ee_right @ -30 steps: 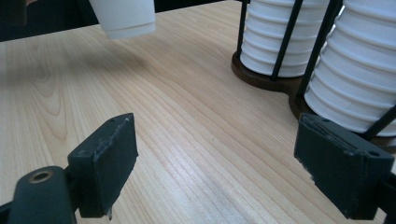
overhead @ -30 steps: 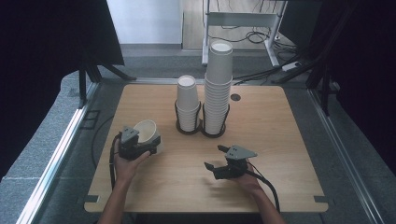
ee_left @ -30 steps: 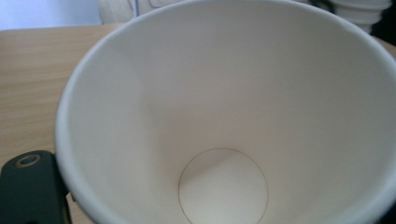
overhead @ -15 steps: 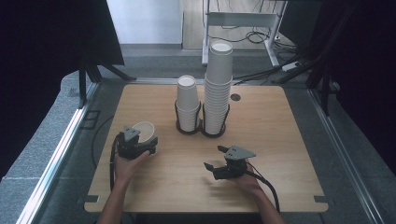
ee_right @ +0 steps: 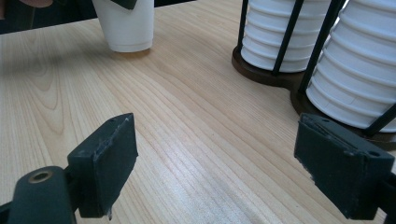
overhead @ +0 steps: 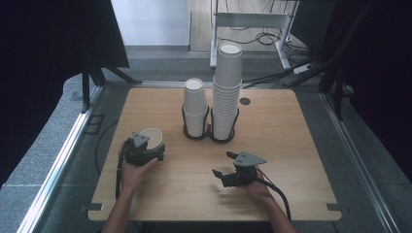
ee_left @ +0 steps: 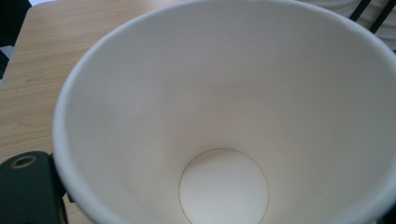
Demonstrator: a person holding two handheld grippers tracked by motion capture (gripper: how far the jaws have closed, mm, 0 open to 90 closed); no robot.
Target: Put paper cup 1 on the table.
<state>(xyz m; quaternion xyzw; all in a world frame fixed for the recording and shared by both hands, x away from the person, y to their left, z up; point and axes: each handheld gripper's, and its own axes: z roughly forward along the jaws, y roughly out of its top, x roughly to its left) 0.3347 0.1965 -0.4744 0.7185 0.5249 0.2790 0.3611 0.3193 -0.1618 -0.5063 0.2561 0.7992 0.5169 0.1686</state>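
Observation:
A white paper cup [overhead: 151,136] stands upright on the wooden table [overhead: 291,131] at the front left, and its base also shows far off [ee_right: 125,25]. My left gripper [overhead: 147,148] has the cup [ee_left: 224,93] between its jaws. One black fingertip [ee_left: 25,189] lies against the rim. These jaws have just been opening, with the cup still between them. My right gripper [overhead: 222,164] rests low over the table at the front right. Its jaws [ee_right: 224,172] stand wide apart with nothing between them.
A dark two-ring holder [overhead: 209,136] at the table's middle back carries a short stack of cups [overhead: 195,104] and a tall stack [overhead: 227,87]. Both stacks are near the right gripper's far side [ee_right: 359,70]. Bare wood lies between the two grippers.
The cup was tilted in my left gripper a second ago. It now stands upright on the table, a little nearer the left hand. The right gripper has kept still.

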